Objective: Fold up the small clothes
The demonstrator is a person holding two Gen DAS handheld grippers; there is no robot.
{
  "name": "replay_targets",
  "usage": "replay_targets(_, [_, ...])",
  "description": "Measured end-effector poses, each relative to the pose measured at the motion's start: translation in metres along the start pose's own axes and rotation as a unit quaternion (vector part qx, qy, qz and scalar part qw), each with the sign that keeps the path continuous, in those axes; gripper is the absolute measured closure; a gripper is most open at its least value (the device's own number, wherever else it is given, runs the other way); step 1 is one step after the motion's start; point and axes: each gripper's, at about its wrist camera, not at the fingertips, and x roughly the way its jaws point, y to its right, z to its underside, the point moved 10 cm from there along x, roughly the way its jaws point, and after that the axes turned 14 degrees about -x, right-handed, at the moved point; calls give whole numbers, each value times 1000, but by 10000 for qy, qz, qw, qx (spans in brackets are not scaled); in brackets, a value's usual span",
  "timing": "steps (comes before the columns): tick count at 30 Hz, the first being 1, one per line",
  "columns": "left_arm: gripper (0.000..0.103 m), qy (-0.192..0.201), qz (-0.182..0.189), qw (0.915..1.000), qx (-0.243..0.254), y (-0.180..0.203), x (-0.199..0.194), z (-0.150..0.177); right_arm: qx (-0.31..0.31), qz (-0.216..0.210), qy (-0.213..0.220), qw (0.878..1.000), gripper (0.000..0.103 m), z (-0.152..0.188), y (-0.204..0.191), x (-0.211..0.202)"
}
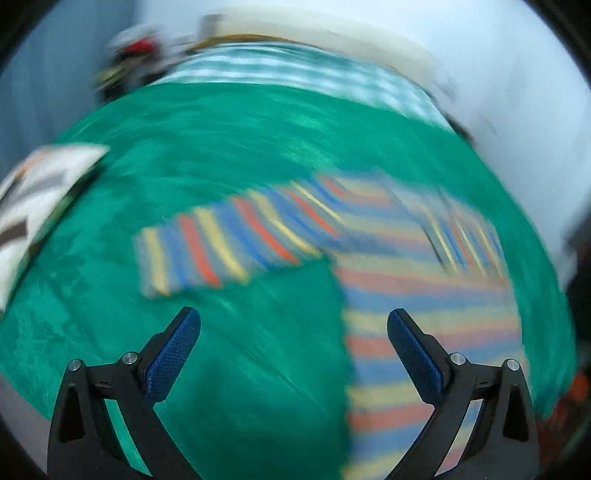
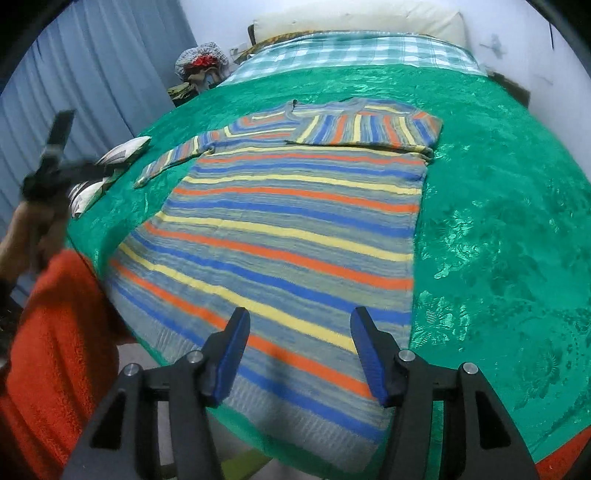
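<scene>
A striped knit sweater (image 2: 295, 221) in blue, orange, yellow and grey lies flat on the green bedspread (image 2: 498, 240). Its right sleeve (image 2: 369, 129) is folded across the chest; its left sleeve (image 2: 173, 157) stretches out to the left. My right gripper (image 2: 299, 325) hovers open over the sweater's hem with nothing between its pads. In the blurred left wrist view, my left gripper (image 1: 293, 325) is wide open above bare bedspread (image 1: 221, 147), beside the sweater's body (image 1: 424, 332) and below the outstretched sleeve (image 1: 229, 243). The right wrist view shows the left gripper's tool (image 2: 55, 155) raised at the left edge.
A person's red sleeve (image 2: 55, 350) fills the lower left of the right wrist view. Folded white patterned cloth (image 2: 122, 153) lies at the bed's left edge. A checked sheet (image 2: 351, 51) and pillow (image 2: 369, 18) sit at the head. Curtains (image 2: 92, 74) hang on the left.
</scene>
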Motion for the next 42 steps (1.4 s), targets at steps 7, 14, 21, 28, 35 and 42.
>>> replay_targets(7, [3,-414,-822,9732,-2109,-139,88,-36,-38,21,-203,9998,46,7,-3,12])
replay_targets(14, [93,-470,-761,9780,-1886,-132,120,-26,-167,-50,-510,9985,46,18,-10,28])
replay_targets(21, [98,263,-966,9929,-638,-52,83,-68,-363,-138,-371,9986,46,13,-21,24])
replay_targets(28, [98,565,458,9846,1588,192,38,-83,-385,-326,-255,9984,46,10,-28,21])
replay_targets(35, [9,-64,691,9753,2096,304,78,-10,-89,-306,-85,9995,46,9,-17,11])
replay_targets(42, [24,-437,371,9972,487,192,109,-28,359,-404,0,9985,46,13,1,6])
